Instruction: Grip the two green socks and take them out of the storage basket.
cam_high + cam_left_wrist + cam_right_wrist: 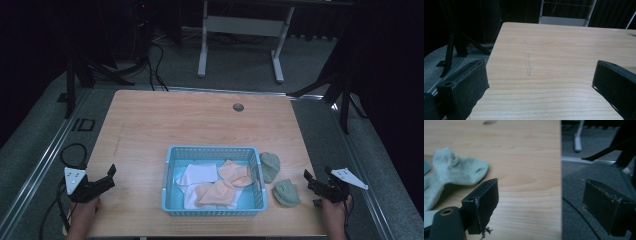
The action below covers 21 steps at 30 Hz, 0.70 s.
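Right gripper [311, 181]: hanging over the table's right edge with its jaws spread wide and nothing between them; in the right gripper view one jaw is sitting over the wood and the other over the grey floor.
Left gripper [106, 177]: hovering at the table's left edge, jaws also parted and empty, pointing across bare wood toward the basket.
Green socks: the near green sock [286, 192] is lying just ahead of the right gripper, toward the basket; the far green sock [270, 166] is lying a little beyond it, touching the basket's right wall. In the right gripper view a green sock [454, 170] is lying beside the inner jaw.
Basket [215, 212]: a blue basket is sitting between the two grippers, holding white socks [199, 175] and peach socks [225, 187].
Risk, half grip: the right gripper is straddling the table edge, so closing from here is likely catching only a fold, and the sock is likely slipping free.
Risk, drag: a low sideways approach is likely pushing the near sock into the far one or nudging the basket.
Risk, drop: the socks are lying near the table's right edge, so a fumbled lift could be sending one to the floor.
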Each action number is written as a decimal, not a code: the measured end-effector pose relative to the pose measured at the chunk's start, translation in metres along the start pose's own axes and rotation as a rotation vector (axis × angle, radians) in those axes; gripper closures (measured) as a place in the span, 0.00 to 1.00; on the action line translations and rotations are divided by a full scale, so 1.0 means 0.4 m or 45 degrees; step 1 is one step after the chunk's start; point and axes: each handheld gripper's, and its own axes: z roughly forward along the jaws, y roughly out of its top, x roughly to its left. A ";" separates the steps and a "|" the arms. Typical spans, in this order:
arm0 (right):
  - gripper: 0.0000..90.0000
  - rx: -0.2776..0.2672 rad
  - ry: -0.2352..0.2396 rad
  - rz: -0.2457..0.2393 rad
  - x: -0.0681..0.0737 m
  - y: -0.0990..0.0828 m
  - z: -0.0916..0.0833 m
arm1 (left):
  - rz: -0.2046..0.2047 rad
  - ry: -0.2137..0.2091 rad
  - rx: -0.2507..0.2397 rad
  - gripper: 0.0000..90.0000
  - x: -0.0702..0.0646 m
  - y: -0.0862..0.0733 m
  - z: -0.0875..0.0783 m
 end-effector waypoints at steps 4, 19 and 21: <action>0.15 -0.039 -0.044 0.035 -0.009 -0.018 -0.022 | -0.001 0.000 0.000 0.01 0.000 0.000 0.000; 0.16 -0.067 -0.098 0.118 -0.023 -0.033 -0.042 | 0.000 0.002 0.002 0.01 -0.001 0.000 0.001; 0.16 -0.068 -0.091 0.125 -0.024 -0.033 -0.042 | 0.000 0.003 0.002 0.01 -0.001 0.000 0.001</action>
